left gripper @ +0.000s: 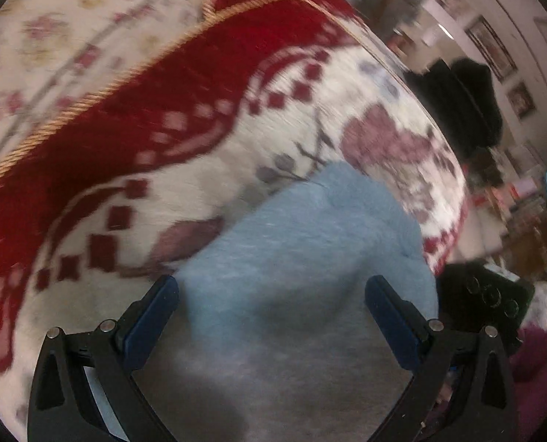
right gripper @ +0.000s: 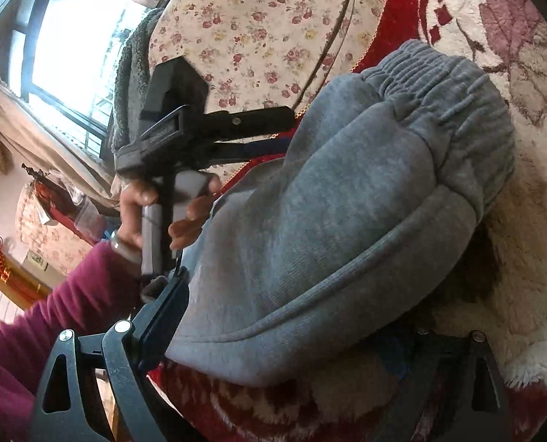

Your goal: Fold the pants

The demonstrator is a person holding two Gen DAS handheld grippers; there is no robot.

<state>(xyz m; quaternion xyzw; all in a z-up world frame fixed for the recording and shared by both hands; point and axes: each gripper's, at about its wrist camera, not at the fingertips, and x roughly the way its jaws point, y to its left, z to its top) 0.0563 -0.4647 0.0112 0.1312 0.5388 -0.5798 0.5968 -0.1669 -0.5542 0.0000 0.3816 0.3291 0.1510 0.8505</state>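
Note:
Grey-blue sweatpants (right gripper: 347, 202) lie folded in a thick bundle on a red and white floral blanket (right gripper: 523, 191), elastic waistband at the upper right. In the left wrist view the pants (left gripper: 303, 243) lie between and ahead of my left gripper's (left gripper: 271, 294) wide-open blue fingers. My right gripper (right gripper: 284, 316) is open, its fingers spread around the near edge of the bundle; the right finger is partly hidden in shadow below the cloth. The left gripper (right gripper: 270, 136) also shows in the right wrist view, held by a hand, reaching over the pants' far side.
A floral-print sheet (left gripper: 71, 29) covers the bed beyond the blanket's gold-corded edge. A dark garment (left gripper: 465, 103) hangs at the right, with room clutter behind. A window (right gripper: 71, 48) is at upper left in the right wrist view.

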